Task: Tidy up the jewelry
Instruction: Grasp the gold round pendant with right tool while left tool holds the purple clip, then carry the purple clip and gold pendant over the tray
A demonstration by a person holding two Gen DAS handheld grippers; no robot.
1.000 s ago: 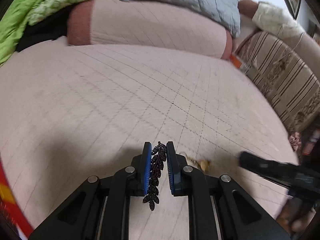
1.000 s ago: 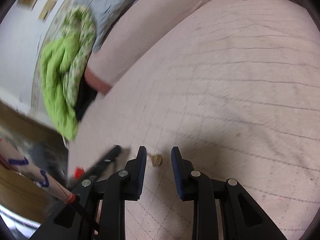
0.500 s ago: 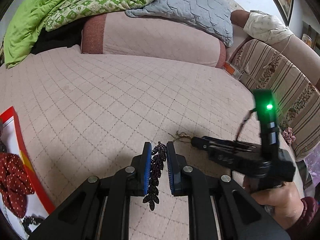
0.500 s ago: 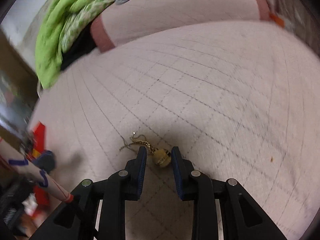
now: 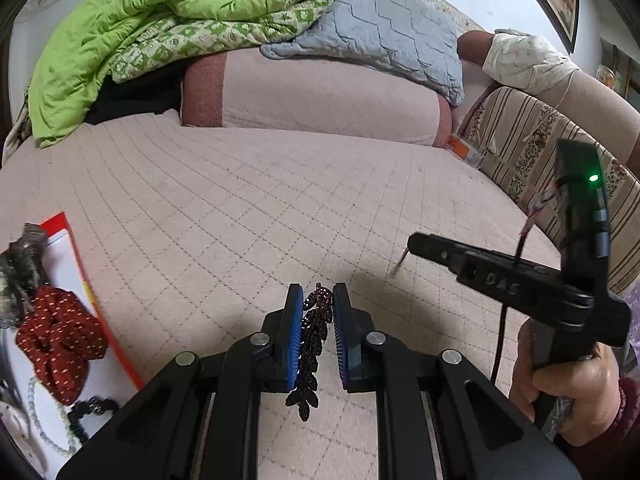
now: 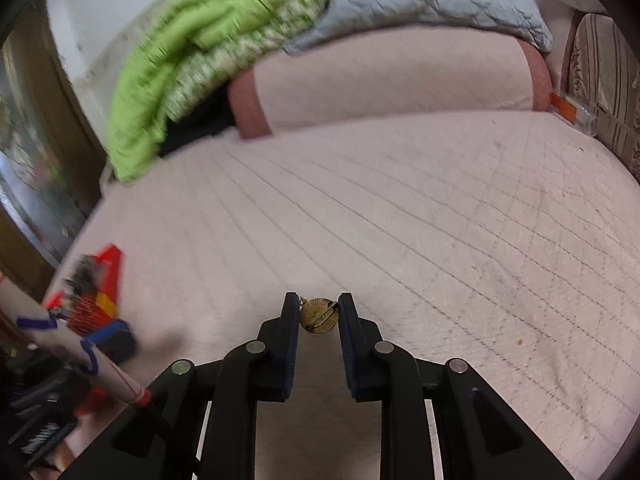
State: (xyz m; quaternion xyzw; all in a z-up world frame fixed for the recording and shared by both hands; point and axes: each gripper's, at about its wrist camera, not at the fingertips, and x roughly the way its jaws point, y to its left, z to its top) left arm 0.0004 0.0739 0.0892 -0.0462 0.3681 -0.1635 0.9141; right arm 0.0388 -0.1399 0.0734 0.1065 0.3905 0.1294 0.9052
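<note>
My left gripper (image 5: 313,300) is shut on a dark beaded leaf-shaped earring (image 5: 310,344) that hangs down between its blue pads, above the pink quilted bed (image 5: 240,208). My right gripper (image 6: 319,305) is shut on a round gold pendant (image 6: 319,316) and holds it above the bed; it also shows in the left wrist view (image 5: 500,280), at the right, held by a hand. A red-edged white box (image 5: 76,256) at the left holds a red dotted scrunchie (image 5: 56,336), pearl beads (image 5: 44,432) and black beads (image 5: 90,410).
A pink bolster (image 5: 320,100), a green blanket (image 5: 140,20) and a grey pillow (image 5: 380,28) lie at the back. A striped sofa arm (image 5: 532,148) runs along the right. The box also shows blurred at the left in the right wrist view (image 6: 100,280).
My right gripper has shut on the gold pendant and lifted it off the bed. My left gripper has drawn back and still holds the dark earring; more of the box shows.
</note>
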